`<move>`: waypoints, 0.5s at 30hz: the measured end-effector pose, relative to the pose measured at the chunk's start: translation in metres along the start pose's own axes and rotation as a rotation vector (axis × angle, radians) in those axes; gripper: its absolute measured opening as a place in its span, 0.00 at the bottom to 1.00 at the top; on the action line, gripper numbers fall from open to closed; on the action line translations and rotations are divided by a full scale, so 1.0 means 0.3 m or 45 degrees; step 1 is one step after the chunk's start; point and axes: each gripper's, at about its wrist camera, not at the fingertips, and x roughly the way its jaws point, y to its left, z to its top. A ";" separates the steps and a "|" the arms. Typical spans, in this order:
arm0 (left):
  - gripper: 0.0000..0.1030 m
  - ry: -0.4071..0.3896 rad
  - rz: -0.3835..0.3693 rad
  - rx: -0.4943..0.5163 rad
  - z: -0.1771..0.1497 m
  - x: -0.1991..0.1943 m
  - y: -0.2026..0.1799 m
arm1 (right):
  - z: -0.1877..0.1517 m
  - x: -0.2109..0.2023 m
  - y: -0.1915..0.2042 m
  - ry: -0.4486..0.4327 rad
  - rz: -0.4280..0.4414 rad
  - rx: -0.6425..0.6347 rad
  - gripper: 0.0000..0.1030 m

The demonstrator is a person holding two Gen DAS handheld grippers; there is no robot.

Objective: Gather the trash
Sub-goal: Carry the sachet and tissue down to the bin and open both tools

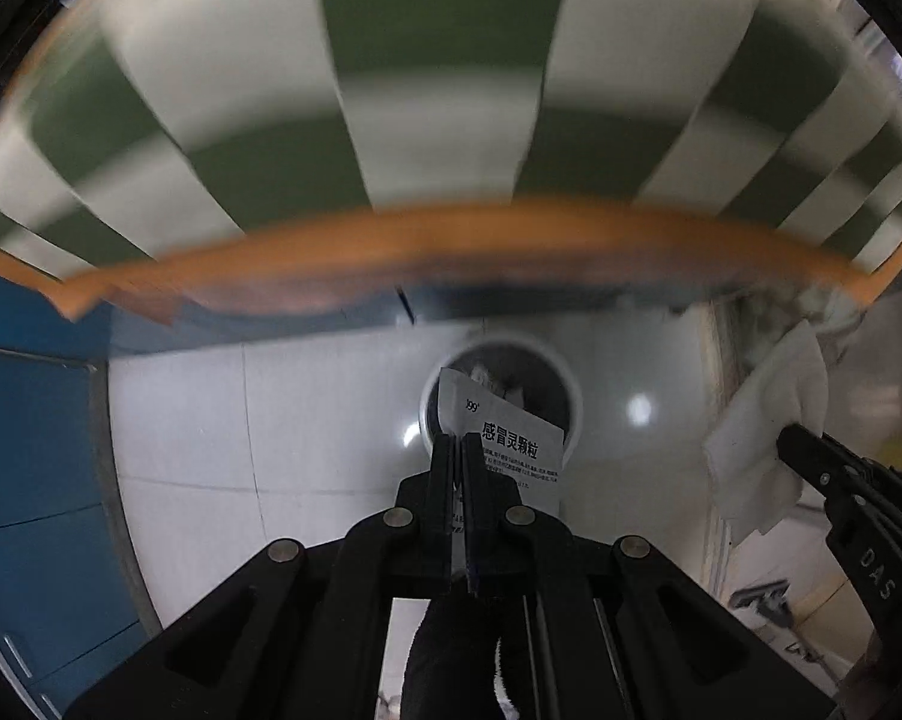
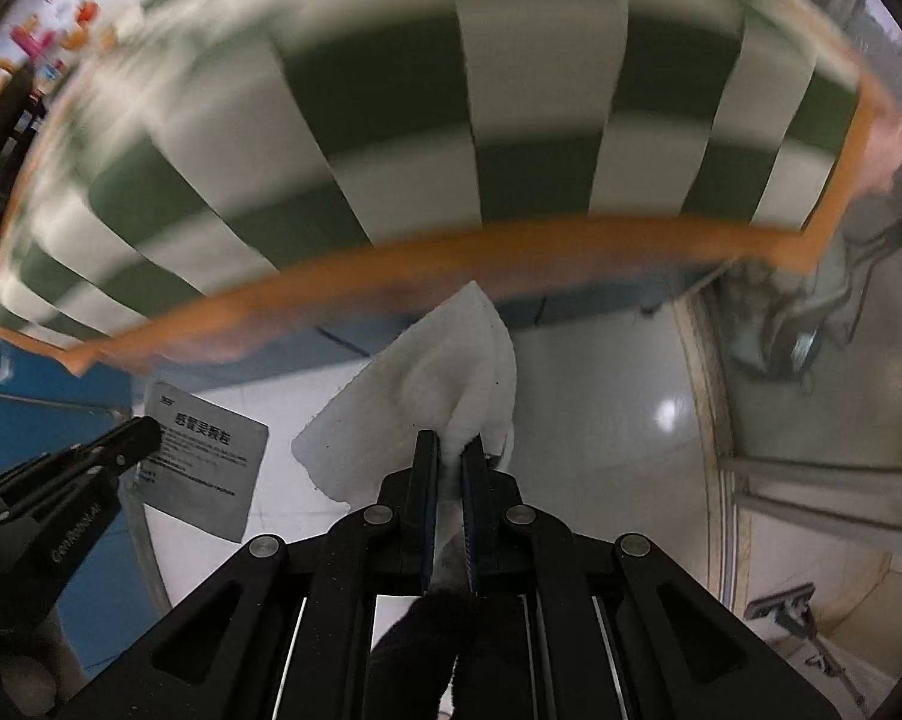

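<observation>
White sachet (image 1: pixel 514 450) with bold black heading "感冒灵颗粒" and small "999" near its top corner, finer print below unreadable, raised letters "DAS" on right gripper (image 1: pixel 796 441) body

Both wrist views look down, sharing the checked table (image 1: pixel 438 90) edge.

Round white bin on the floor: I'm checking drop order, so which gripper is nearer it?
Left. The left gripper hangs over the bin with its sachet; the right gripper holds its tissue off to one side.

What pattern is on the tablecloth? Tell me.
Green and white checks with an orange border on the tablecloth; the right wrist view shows it best.
</observation>
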 end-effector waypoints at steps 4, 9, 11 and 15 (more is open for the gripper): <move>0.00 0.104 -0.008 -0.013 -0.039 0.304 -0.036 | -0.075 0.280 -0.067 0.079 -0.009 0.020 0.07; 0.01 0.187 0.000 -0.058 -0.081 0.629 -0.045 | -0.149 0.645 -0.133 0.169 -0.012 0.038 0.07; 0.01 0.217 -0.004 -0.082 -0.091 0.739 -0.041 | -0.173 0.783 -0.153 0.199 -0.003 0.047 0.07; 0.01 0.286 -0.046 -0.138 -0.099 0.935 -0.011 | -0.208 1.029 -0.173 0.254 0.017 0.047 0.07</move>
